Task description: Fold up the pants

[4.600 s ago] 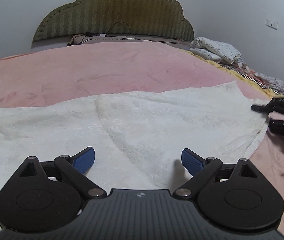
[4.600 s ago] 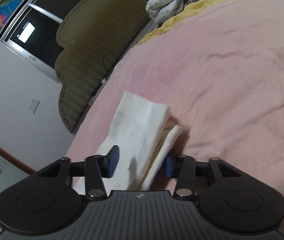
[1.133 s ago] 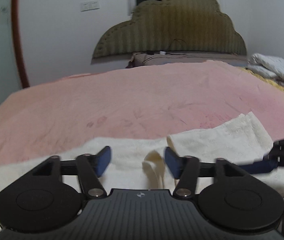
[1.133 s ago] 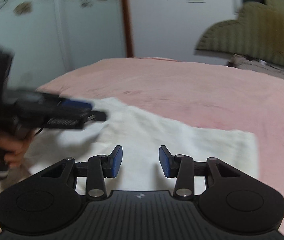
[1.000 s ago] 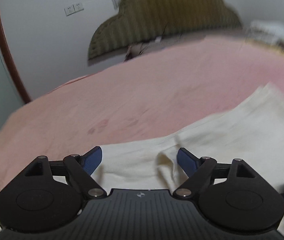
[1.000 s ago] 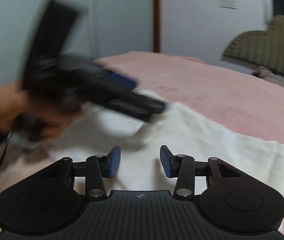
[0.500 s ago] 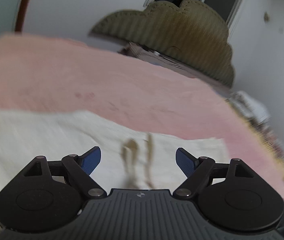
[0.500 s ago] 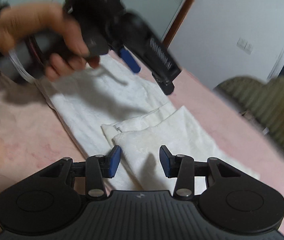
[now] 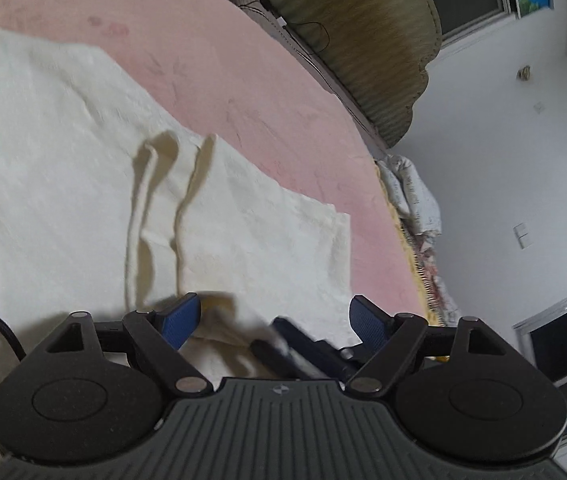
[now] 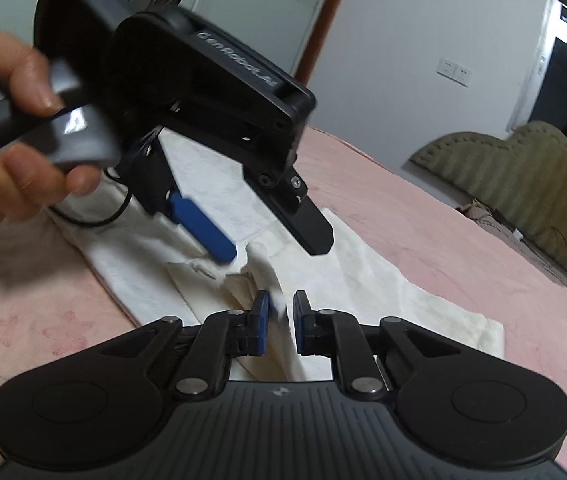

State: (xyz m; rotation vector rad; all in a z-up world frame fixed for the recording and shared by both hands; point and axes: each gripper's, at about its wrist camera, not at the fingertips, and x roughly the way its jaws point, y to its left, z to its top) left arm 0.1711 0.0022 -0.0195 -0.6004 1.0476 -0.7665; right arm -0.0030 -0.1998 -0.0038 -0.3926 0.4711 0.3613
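Pinching pants (image 10: 363, 280) fold with your right gripper (image 10: 281, 322) | left gripper (image 9: 273, 320) spread wide, empty | cloth runs toward 11 o'clock

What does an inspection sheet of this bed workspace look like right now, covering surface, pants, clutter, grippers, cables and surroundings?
Surface: pink bedspread, faint floral marks.
Job's things: cream-white textured pants lying flat across the bed, with a raised fold near the middle.
Clutter: rumpled patterned bedding at the far bed edge.
Grippers: left gripper open, hovering over the fabric; right gripper narrowed around a pinch of pants, contact blurred.
Cables: black cable trailing from the left gripper; thin dark wire near the headboard.
Surroundings: olive scalloped padded headboard, white walls, wall switch, dark window.
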